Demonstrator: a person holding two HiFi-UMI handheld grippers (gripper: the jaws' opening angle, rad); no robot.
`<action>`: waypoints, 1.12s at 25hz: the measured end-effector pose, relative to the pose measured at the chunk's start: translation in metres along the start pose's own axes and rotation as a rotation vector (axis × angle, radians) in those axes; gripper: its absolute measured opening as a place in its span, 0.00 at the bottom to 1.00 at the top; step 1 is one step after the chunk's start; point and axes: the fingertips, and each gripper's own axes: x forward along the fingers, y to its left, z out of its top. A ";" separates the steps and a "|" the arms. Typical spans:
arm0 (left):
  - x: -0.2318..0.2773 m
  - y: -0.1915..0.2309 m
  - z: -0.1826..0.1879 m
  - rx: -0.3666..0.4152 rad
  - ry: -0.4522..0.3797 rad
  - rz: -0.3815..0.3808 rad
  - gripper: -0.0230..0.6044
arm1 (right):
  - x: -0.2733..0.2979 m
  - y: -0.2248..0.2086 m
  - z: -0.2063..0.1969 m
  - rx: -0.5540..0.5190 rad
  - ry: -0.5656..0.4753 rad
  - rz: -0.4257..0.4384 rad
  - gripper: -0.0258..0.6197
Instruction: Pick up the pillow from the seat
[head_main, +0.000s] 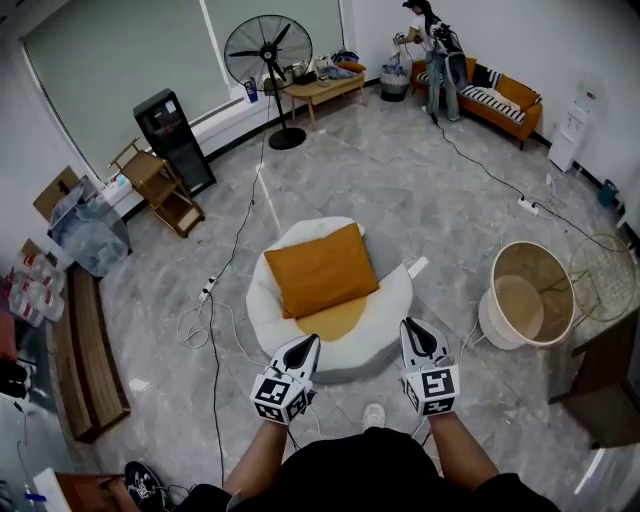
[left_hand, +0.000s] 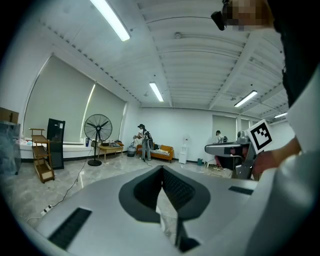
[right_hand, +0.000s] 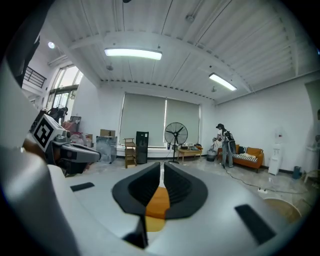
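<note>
An orange square pillow (head_main: 322, 268) lies flat on a round white seat (head_main: 392, 300) with a yellow pad showing under its near edge. My left gripper (head_main: 308, 343) hovers over the seat's near left rim, its jaws together and empty. My right gripper (head_main: 408, 326) hangs over the near right rim, jaws all but together, holding nothing. Both stop short of the pillow. In the left gripper view the left gripper (left_hand: 162, 169) points across the room. In the right gripper view the pillow (right_hand: 159, 200) shows as an orange strip through the thin slit of the right gripper (right_hand: 162, 164).
A power strip with a cable (head_main: 207, 290) lies on the floor left of the seat. A round tan tub (head_main: 528, 295) stands to the right. A standing fan (head_main: 268, 48), a black cabinet (head_main: 172, 135) and a wooden cart (head_main: 160, 185) are further back. A person (head_main: 440, 55) stands by an orange sofa (head_main: 505, 100).
</note>
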 end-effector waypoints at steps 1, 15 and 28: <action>0.007 0.002 0.001 -0.001 -0.001 0.006 0.06 | 0.005 -0.006 0.001 0.002 -0.001 0.005 0.09; 0.067 0.014 0.020 0.032 0.010 0.099 0.06 | 0.069 -0.049 0.003 -0.018 -0.030 0.125 0.09; 0.080 0.088 0.015 -0.033 0.011 0.186 0.06 | 0.145 -0.035 0.008 -0.017 -0.004 0.195 0.05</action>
